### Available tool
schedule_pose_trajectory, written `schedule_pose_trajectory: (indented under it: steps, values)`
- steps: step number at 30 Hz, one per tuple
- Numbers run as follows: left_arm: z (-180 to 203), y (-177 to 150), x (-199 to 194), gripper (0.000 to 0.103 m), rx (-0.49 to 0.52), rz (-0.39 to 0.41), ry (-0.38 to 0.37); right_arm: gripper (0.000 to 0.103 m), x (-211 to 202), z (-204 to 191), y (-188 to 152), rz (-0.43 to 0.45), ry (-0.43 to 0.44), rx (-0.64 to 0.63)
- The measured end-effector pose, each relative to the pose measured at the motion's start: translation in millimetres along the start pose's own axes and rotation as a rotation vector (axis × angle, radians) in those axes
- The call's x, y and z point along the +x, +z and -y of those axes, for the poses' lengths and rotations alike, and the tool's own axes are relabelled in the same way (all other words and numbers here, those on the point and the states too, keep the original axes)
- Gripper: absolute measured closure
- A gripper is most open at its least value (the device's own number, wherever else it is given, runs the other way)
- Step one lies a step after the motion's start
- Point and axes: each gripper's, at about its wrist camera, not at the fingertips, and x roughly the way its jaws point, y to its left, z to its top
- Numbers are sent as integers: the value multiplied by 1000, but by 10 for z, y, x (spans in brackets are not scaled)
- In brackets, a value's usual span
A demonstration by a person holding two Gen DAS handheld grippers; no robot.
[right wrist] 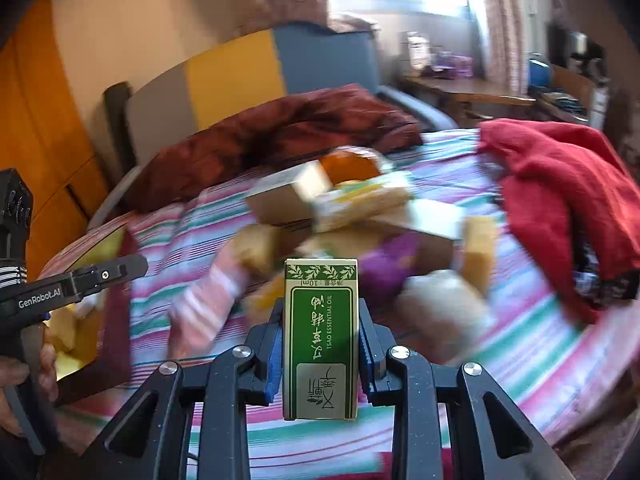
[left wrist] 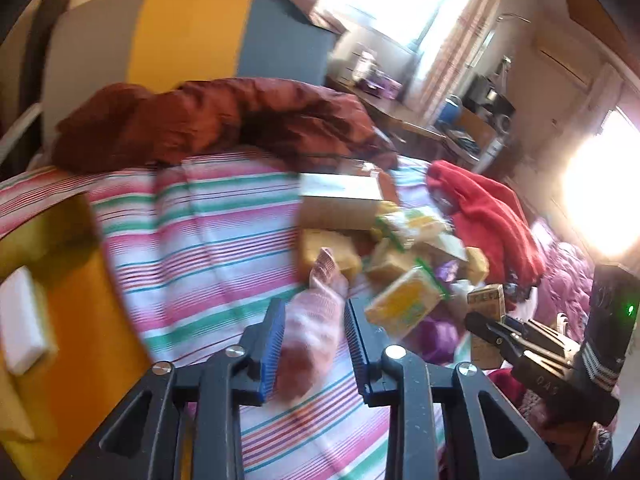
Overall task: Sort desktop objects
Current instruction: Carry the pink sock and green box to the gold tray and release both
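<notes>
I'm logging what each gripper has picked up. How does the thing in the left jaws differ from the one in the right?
The pink striped sock is soft and limp; the green essential oil box is rigid and upright. The sock is striped pink and white; the box is printed green and cream. Both sit between jaws above the striped bedsheet.

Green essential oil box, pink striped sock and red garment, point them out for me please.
green essential oil box (right wrist: 320, 336), right wrist view, on its printed front face.
pink striped sock (left wrist: 316, 320), left wrist view, on its middle between the fingers.
red garment (right wrist: 560, 184), right wrist view, on its bunched top.
</notes>
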Motion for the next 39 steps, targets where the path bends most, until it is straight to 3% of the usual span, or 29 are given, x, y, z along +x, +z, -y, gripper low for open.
schedule_pose_trajectory:
  steps: [6,8,11,17,20,26,30,33,39]
  values:
    - [-485,-157,-465,79,-99,60,68,72,124,-545,56,-30,151,-38]
    - [-556,-167,-571,77,-84,76,133,72,177,-754,69,-42,167,-77]
    - [-506,-147,-568,71,-59,58,84,72,290,-845,93,-75,160,-36]
    - [-44,-65,-159,59,81,-21,10,72,190,-813,52,-67,98,-56]
    - [179,-55,220,57,160,-107,30,72,152,-725,38,-59,65,-62]
    - [314,-90,679,52,200,-208,49,72,167,-513,16,-65,61,-7]
    - [322,-126,920,51,206,-272,103,72,219,-434,-10,-78,64,7]
    - [298,-147,988,58,201,-271,145,72,252,-403,-20,-81,58,11]
    - [169,-164,670,65,113,-184,79,72,276,-372,-32,-84,50,19]
